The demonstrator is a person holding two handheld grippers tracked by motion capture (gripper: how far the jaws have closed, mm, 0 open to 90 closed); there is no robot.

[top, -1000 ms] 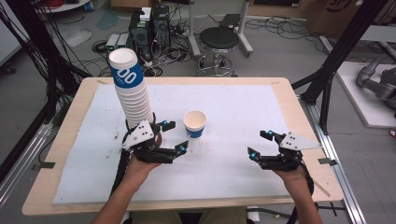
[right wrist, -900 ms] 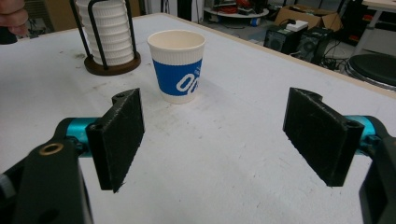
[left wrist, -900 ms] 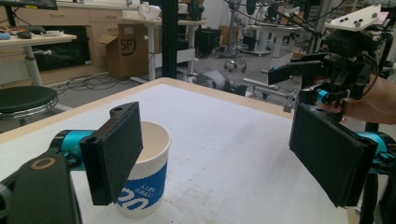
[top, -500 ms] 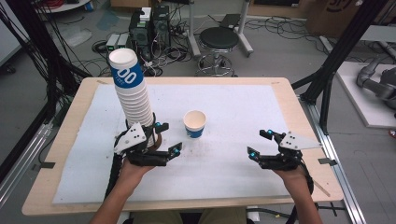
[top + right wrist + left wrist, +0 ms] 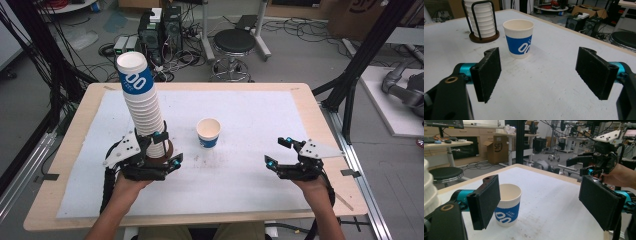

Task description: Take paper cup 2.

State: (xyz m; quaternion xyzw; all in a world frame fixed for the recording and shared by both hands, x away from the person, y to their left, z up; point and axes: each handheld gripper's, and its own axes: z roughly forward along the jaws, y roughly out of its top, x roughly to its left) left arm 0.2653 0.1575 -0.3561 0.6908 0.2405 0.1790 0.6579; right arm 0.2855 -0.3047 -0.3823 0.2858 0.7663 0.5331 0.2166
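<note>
Progress: early to middling, judged from the layout. Single paper cup (image 5: pixel 208 132) upright on white surface (image 5: pixel 250 200), apart from tall cup stack (image 5: pixel 142 100) in its wire holder (image 5: pixel 160 156), rims up. Left gripper (image 5: pixel 167 150) just beside holder base, jaws released, nothing between them; seen from left gripper view, cup (image 5: pixel 507 205) close ahead, partly behind one pad. Right gripper (image 5: pixel 279 152) well apart from cup, jaws spread, empty, pointed toward cup (image 5: pixel 519 37). Remaining, likely: grasp of loose cup and placing, or pulling another off the stack.
</note>
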